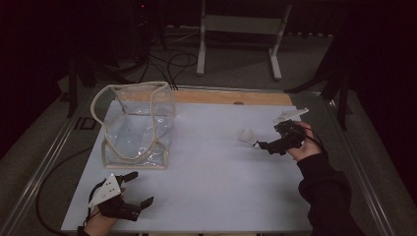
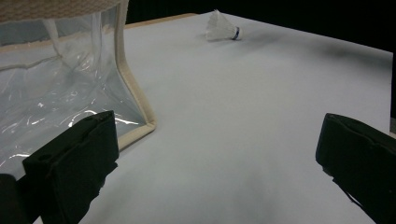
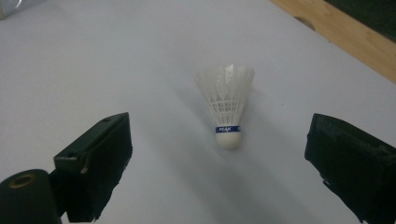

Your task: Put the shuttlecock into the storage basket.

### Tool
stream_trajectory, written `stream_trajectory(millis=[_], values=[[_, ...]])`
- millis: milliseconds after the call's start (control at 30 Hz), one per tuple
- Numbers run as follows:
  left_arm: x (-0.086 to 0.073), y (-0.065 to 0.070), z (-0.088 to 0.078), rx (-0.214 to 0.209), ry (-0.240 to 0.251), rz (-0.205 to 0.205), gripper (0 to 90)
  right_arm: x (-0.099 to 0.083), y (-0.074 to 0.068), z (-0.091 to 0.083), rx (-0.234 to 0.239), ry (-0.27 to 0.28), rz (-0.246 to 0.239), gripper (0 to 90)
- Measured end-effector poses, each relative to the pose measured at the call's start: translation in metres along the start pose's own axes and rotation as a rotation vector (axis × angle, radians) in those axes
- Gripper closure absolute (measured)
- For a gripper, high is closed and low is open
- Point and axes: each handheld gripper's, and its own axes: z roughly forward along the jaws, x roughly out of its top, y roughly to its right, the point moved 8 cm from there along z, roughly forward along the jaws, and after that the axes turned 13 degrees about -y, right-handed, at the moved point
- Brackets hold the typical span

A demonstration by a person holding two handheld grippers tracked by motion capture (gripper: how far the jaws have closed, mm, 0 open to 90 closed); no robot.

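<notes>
My right gripper [image 3: 219,163] has its jaws wide apart, and the white shuttlecock [image 3: 227,105] lies on the white table [image 1: 216,172] just in front of them, not touching. My left gripper [image 1: 135,189] is wide too, near the clear plastic bag [image 1: 137,123], which I think stands empty.

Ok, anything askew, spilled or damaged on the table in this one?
Nothing stands out. The shuttlecock lies on its side on the white table, intact, ahead of the open right tool. The clear bag stands upright, its plastic creased but untorn. The left tool is open near the bag's corner.
</notes>
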Motion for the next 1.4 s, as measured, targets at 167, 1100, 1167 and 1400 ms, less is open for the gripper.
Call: stream_trajectory(millis=[167, 1100, 1167, 1400], values=[[0.000, 0.000, 0.000, 0.000, 0.001, 0.000, 0.5, -0.001, 0.003, 0.006, 0.003, -0.042, 0.005, 7.6], [0.000, 0.000, 0.000, -0.003, -0.002, 0.001, 0.5, -0.007, 0.014, 0.036, 0.052, -0.234, 0.043, 7.6], [0.000, 0.000, 0.000, -0.004, -0.001, 0.000, 0.5, -0.008, 0.014, 0.038, 0.057, -0.255, 0.042, 7.6], [0.000, 0.001, 0.000, -0.006, -0.001, 0.001, 0.5, -0.008, 0.017, 0.045, 0.050, -0.303, 0.068, 7.7]])
